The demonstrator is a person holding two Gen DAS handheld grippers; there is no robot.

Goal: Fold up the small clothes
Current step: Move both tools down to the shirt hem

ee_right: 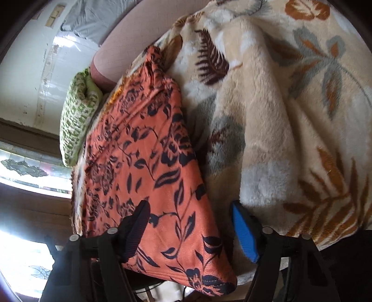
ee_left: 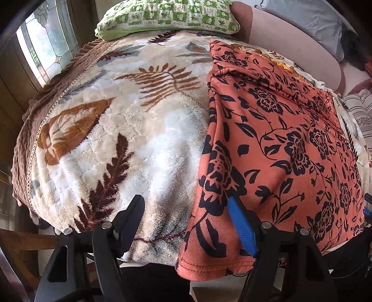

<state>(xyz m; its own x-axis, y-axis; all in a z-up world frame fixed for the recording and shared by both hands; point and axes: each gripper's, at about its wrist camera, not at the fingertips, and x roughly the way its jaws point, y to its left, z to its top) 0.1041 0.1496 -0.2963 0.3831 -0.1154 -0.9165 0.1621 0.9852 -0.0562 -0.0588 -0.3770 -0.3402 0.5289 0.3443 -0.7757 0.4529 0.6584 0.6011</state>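
Observation:
An orange garment with a black flower print [ee_left: 279, 139] lies flat on a cream leaf-patterned fleece blanket [ee_left: 139, 116], its near hem hanging over the bed's front edge. My left gripper [ee_left: 186, 204] stands open over the garment's near left corner: the blue finger [ee_left: 241, 227] lies on the cloth and the black finger [ee_left: 132, 218] over the blanket. In the right wrist view the same garment [ee_right: 139, 151] runs away to the upper left. My right gripper [ee_right: 189, 209] is open astride its near right corner, with the black finger [ee_right: 137, 227] on the cloth and the blue finger [ee_right: 244, 232] beside the blanket [ee_right: 279, 116].
A green-and-white checked pillow [ee_left: 167, 16] [ee_right: 76, 116] lies at the far end of the bed. A brown quilted cover [ee_left: 25, 144] borders the blanket's left side, with a patterned glass window [ee_left: 44, 46] beyond. A pink cushion [ee_left: 290, 34] sits at the far right.

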